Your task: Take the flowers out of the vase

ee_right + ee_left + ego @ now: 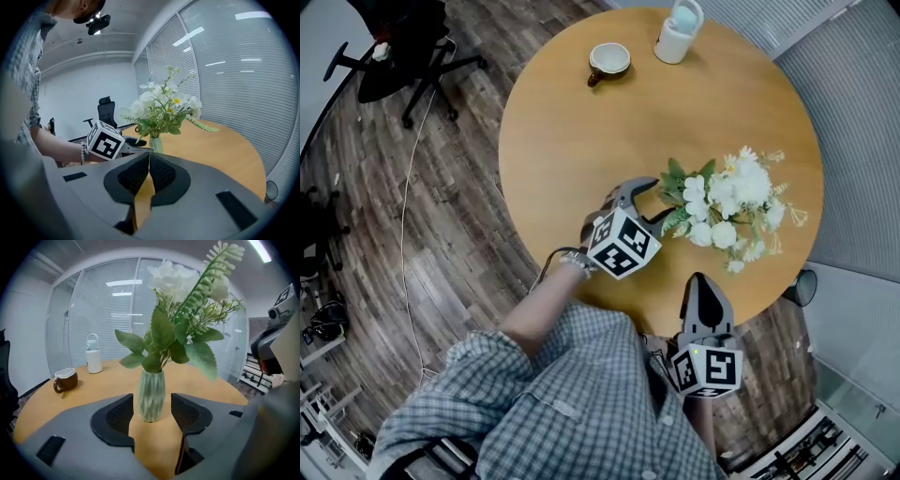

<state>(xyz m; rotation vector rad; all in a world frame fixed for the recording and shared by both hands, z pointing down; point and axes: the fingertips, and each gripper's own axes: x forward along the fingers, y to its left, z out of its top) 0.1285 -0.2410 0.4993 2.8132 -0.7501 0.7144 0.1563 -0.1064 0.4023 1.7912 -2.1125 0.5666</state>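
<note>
Plainly no stem is out yet: the head view shows one bouquet of flowers [727, 202] on the round table [572, 141], plus one brown mug [608, 60] and one white flask [679, 33]. In the left gripper view, the left gripper [152, 412] gapes wide, with the one ribbed green vase [151, 389] between its jaws, untouched. In the right gripper view, the right gripper [148, 171] is closed and empty

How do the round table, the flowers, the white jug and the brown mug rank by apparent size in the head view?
1. round table
2. flowers
3. white jug
4. brown mug, only slightly smaller than the jug; these two look close.
</note>
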